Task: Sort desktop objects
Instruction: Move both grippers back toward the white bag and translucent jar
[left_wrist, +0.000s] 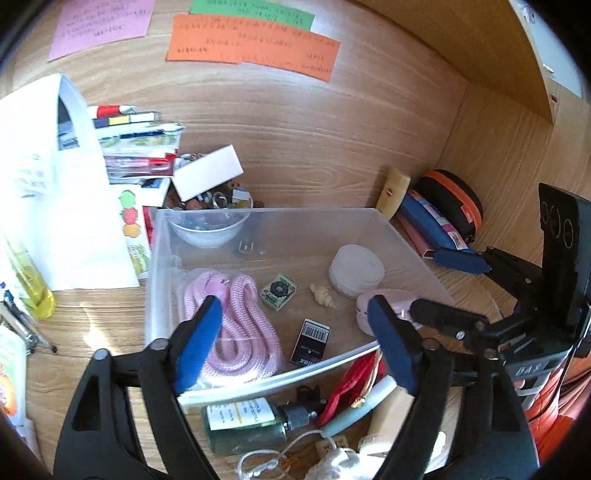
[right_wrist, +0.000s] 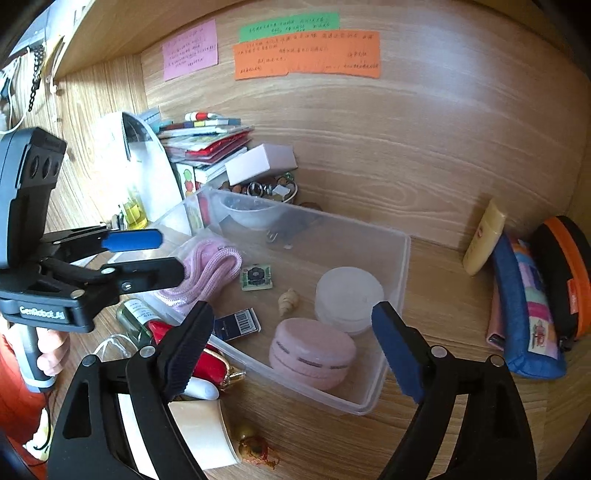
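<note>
A clear plastic bin (left_wrist: 258, 218) (right_wrist: 400, 258) stands on the wooden desk. In it lie a pink rope (left_wrist: 240, 332) (right_wrist: 210, 269), a green square tile (left_wrist: 277, 291) (right_wrist: 255, 277), a small shell (left_wrist: 323, 295) (right_wrist: 288, 301), a black barcode box (left_wrist: 310, 341) (right_wrist: 238, 324), a white round case (left_wrist: 356, 269) (right_wrist: 349, 295) and a pink round case (right_wrist: 312, 352). My left gripper (left_wrist: 295, 343) (right_wrist: 155, 254) is open and empty over the bin's near edge. My right gripper (right_wrist: 295, 350) (left_wrist: 439, 284) is open and empty above the pink case.
Before the bin lie a green glass bottle (left_wrist: 243, 421), a red pouch (left_wrist: 347, 387) (right_wrist: 199, 365), white string and a tan bead (right_wrist: 251, 443). Books (left_wrist: 136, 147), a white box (left_wrist: 208, 171) and a bowl of trinkets stand behind. A blue pencil case (right_wrist: 524, 306), orange-black case (right_wrist: 565, 273) and cream tube (right_wrist: 484, 236) lie right.
</note>
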